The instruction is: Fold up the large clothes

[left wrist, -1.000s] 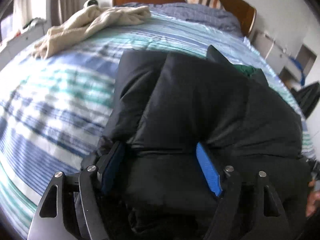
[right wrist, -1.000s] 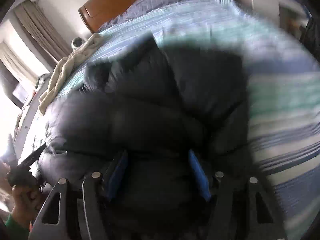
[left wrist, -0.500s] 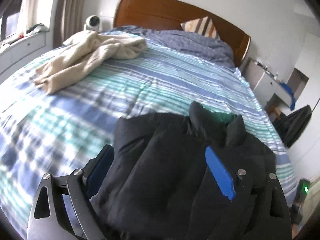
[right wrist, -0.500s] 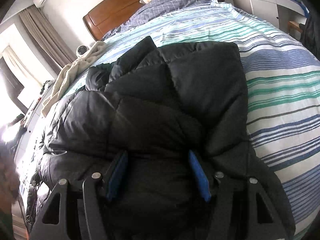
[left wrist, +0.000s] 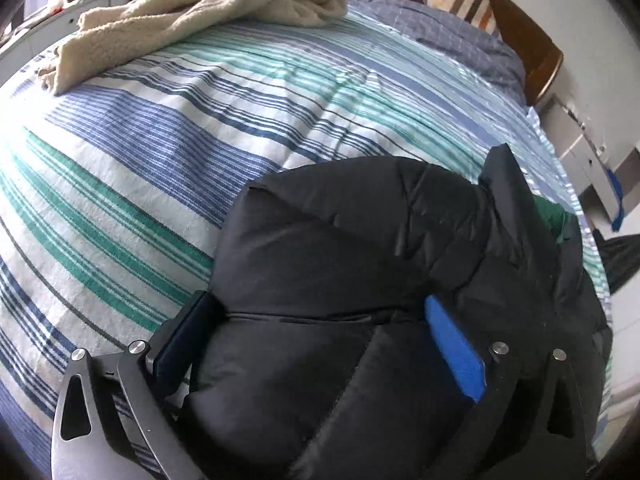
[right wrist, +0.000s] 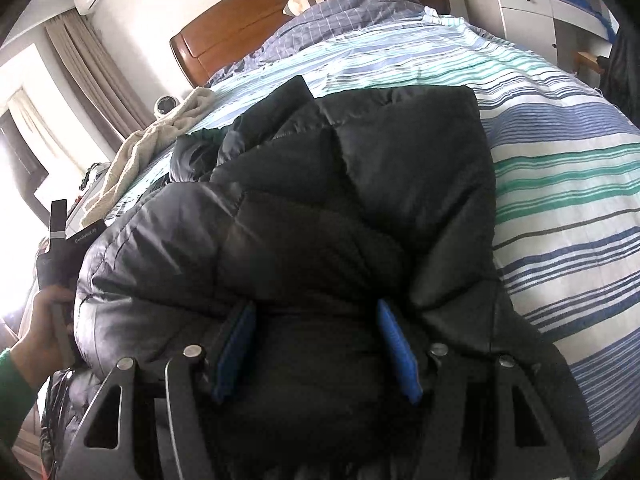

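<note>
Lying folded on the striped bed [left wrist: 168,152], a black puffer jacket [left wrist: 340,264] is seen nearest in both wrist views. In the left view, the left gripper [left wrist: 316,340] is held over the jacket's near edge, its jaws spread wide after just having been opening; a bulge of the padding sits between the blue pads [left wrist: 456,352], and whether it is pressed by them cannot be told. In the right view, the right gripper [right wrist: 316,344] is closed partway on a thick fold of the jacket, the padding being squeezed between its pads [right wrist: 396,352]. At the left edge of that view, a hand [right wrist: 40,336] in a green sleeve [right wrist: 12,396] is shown around the left gripper's handle. Beyond the jacket, a green lining [left wrist: 552,216] is exposed at the collar. Farther off, a cream blanket [left wrist: 192,12] is spread across the bed, and a checked pillow [left wrist: 448,36] and a striped cushion [left wrist: 464,4] are set against the wooden headboard [right wrist: 248,28].
</note>
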The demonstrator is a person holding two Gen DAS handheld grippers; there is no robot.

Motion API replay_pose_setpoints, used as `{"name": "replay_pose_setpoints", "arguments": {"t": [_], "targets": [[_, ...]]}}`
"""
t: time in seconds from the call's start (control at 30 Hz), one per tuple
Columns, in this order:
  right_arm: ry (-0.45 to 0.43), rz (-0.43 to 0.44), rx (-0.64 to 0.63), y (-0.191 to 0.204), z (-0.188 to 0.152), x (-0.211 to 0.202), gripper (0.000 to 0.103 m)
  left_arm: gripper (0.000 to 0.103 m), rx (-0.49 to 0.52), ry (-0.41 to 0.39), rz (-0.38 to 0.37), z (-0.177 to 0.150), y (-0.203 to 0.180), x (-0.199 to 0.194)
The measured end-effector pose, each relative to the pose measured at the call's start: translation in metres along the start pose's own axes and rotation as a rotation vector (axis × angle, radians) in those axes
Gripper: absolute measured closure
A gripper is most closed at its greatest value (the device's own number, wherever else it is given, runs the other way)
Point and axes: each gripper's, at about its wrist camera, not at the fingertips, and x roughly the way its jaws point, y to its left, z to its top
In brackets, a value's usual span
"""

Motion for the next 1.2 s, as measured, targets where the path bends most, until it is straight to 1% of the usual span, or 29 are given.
{"name": "replay_pose_setpoints", "arguments": {"t": [0.07, 0.13, 0.17, 0.23, 0.3, 0.33, 0.37, 0.4, 0.47, 0.5, 0.57, 0.6, 0.63, 0.67, 0.7, 0.73, 0.77, 0.87, 0.93, 1.0, 1.07, 1.13, 1.2], "targets": [[0.002, -0.009, -0.004, 0.001, 0.001, 0.000, 0.040, 0.002, 0.014, 0.009, 0.014, 0.004, -0.004, -0.007], [0.003, -0.018, -0.012, 0.003, 0.002, 0.000, 0.040, 0.005, 0.015, -0.012, 0.012, 0.001, -0.003, -0.029], [0.003, -0.019, -0.017, 0.004, 0.002, -0.001, 0.040, 0.005, 0.021, -0.035, -0.005, -0.003, -0.002, -0.050], [0.009, -0.029, -0.044, 0.008, 0.006, -0.008, 0.038, 0.005, 0.042, -0.066, -0.039, -0.011, -0.002, -0.079], [0.031, -0.088, -0.089, 0.019, 0.008, -0.024, 0.038, 0.005, 0.099, -0.085, -0.076, -0.028, -0.008, -0.120], [0.032, -0.111, -0.104, 0.025, 0.008, -0.038, 0.038, 0.004, 0.135, -0.089, -0.090, -0.037, -0.012, -0.135], [0.024, -0.099, -0.122, 0.033, 0.004, -0.056, 0.038, 0.004, 0.199, -0.105, -0.113, -0.056, -0.019, -0.158], [0.017, -0.076, -0.144, 0.041, -0.001, -0.073, 0.038, 0.003, 0.252, -0.117, -0.129, -0.072, -0.024, -0.173], [0.032, -0.051, -0.195, 0.058, -0.021, -0.106, 0.038, 0.002, 0.335, -0.119, -0.155, -0.098, -0.036, -0.187], [0.052, -0.040, -0.210, 0.065, -0.032, -0.116, 0.038, 0.002, 0.389, -0.095, -0.170, -0.122, -0.043, -0.192], [0.125, -0.014, -0.227, 0.071, -0.064, -0.125, 0.038, 0.002, 0.451, -0.038, -0.177, -0.152, -0.054, -0.186], [0.167, -0.014, -0.232, 0.072, -0.079, -0.123, 0.038, 0.002, 0.512, 0.018, -0.160, -0.179, -0.061, -0.177], [0.235, -0.040, -0.250, 0.070, -0.100, -0.115, 0.038, 0.002, 0.550, 0.042, -0.137, -0.192, -0.064, -0.172], [0.276, -0.071, -0.261, 0.066, -0.115, -0.108, 0.038, 0.002, 0.608, 0.065, -0.093, -0.212, -0.068, -0.164], [0.253, -0.080, -0.268, 0.061, -0.127, -0.108, 0.038, 0.002, 0.664, 0.063, -0.048, -0.233, -0.068, -0.159], [0.199, -0.071, -0.265, 0.058, -0.134, -0.114, 0.038, 0.002, 0.674, 0.049, -0.033, -0.240, -0.066, -0.159], [0.197, -0.076, -0.253, 0.057, -0.135, -0.117, 0.038, 0.002, 0.677, 0.034, -0.020, -0.245, -0.062, -0.161], [0.233, -0.092, -0.224, 0.055, -0.131, -0.123, 0.038, 0.001, 0.618, 0.096, -0.039, -0.241, -0.046, -0.168], [0.241, -0.094, -0.243, 0.052, -0.135, -0.132, 0.038, 0.001, 0.581, 0.120, -0.049, -0.240, -0.031, -0.177], [0.235, -0.097, -0.272, 0.051, -0.142, -0.140, 0.038, 0.001, 0.546, 0.135, -0.056, -0.241, -0.008, -0.190], [0.222, -0.100, -0.282, 0.049, -0.151, -0.150, 0.038, 0.001, 0.531, 0.142, -0.034, -0.246, 0.007, -0.202], [0.214, -0.120, -0.281, 0.048, -0.159, -0.162, 0.038, 0.002, 0.508, 0.160, -0.016, -0.254, 0.024, -0.222], [0.216, -0.143, -0.278, 0.046, -0.163, -0.175, 0.038, 0.002, 0.502, 0.156, 0.032, -0.255, 0.039, -0.249]]}}
